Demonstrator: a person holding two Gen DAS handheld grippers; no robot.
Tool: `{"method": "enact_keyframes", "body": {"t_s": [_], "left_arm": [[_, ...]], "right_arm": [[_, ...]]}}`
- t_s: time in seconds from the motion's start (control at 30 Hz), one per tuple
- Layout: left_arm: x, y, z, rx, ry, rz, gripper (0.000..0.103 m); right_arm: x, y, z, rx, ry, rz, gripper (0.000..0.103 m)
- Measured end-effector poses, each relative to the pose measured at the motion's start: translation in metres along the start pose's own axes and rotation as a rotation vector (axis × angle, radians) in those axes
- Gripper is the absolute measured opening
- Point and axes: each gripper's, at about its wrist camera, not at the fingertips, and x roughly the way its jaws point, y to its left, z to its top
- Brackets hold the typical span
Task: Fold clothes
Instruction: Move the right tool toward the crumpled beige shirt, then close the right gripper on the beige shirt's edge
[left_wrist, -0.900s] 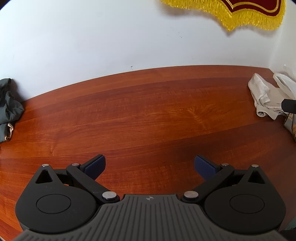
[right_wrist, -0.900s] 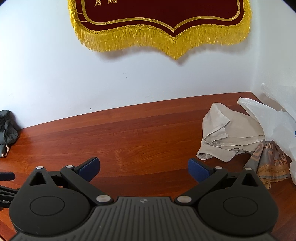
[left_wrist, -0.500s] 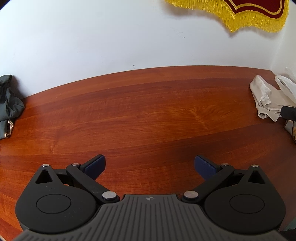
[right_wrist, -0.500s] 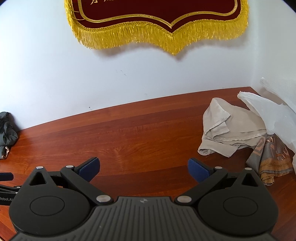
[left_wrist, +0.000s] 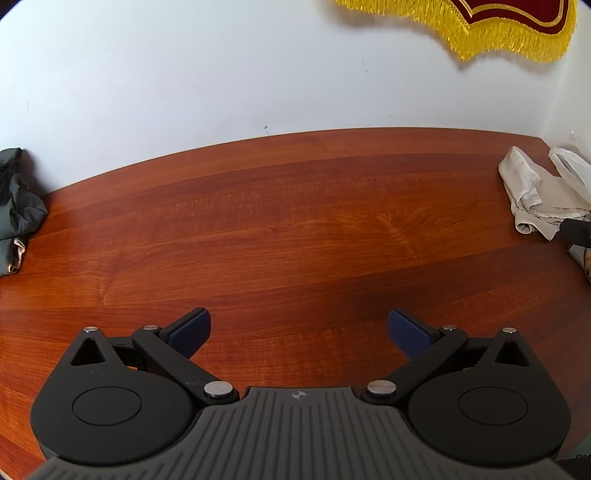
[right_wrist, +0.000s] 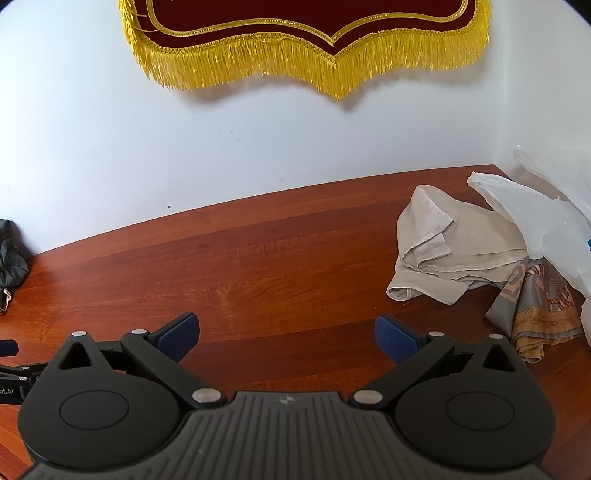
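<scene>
Both the left tongs (left_wrist: 299, 328) and right tongs (right_wrist: 287, 332) hang released over bare counter (right_wrist: 258, 280), probably readying a pickup, the crumpled beige garment (right_wrist: 443, 254) lying ahead-right of the right pair.

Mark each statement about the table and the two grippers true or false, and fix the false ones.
1. The right gripper is open and empty. True.
2. The beige garment lies folded flat. False: it is crumpled.
3. A patterned scarf lies beside the beige garment. True.
4. The left gripper grips the dark green garment. False: it is open, over the bare wooden table.
5. A fringed banner hangs on the wall. True.
</scene>
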Motion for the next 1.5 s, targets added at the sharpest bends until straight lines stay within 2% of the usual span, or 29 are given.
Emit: {"method": "enact_keyframes", "body": {"t_s": [0.5, 0.73, 0.97, 1.33, 1.5], "left_arm": [[0.004, 0.002, 0.002, 0.0, 0.014, 0.0, 0.103], [0.005, -0.001, 0.001, -0.001, 0.014, 0.001, 0.103], [0.006, -0.002, -0.001, 0.012, 0.014, -0.003, 0.103], [0.009, -0.009, 0.0, 0.021, 0.033, -0.019, 0.103], [0.017, -0.013, 0.002, 0.021, 0.06, -0.005, 0.103]], "right_arm": [[0.006, -0.004, 0.002, 0.009, 0.019, -0.017, 0.103], [0.016, -0.019, 0.003, 0.028, 0.022, -0.044, 0.103], [0.032, -0.047, 0.003, 0.043, 0.012, -0.111, 0.103], [0.092, -0.117, 0.007, 0.077, 0.006, -0.201, 0.102], [0.118, -0.131, 0.006, 0.032, 0.024, -0.225, 0.096]]}}
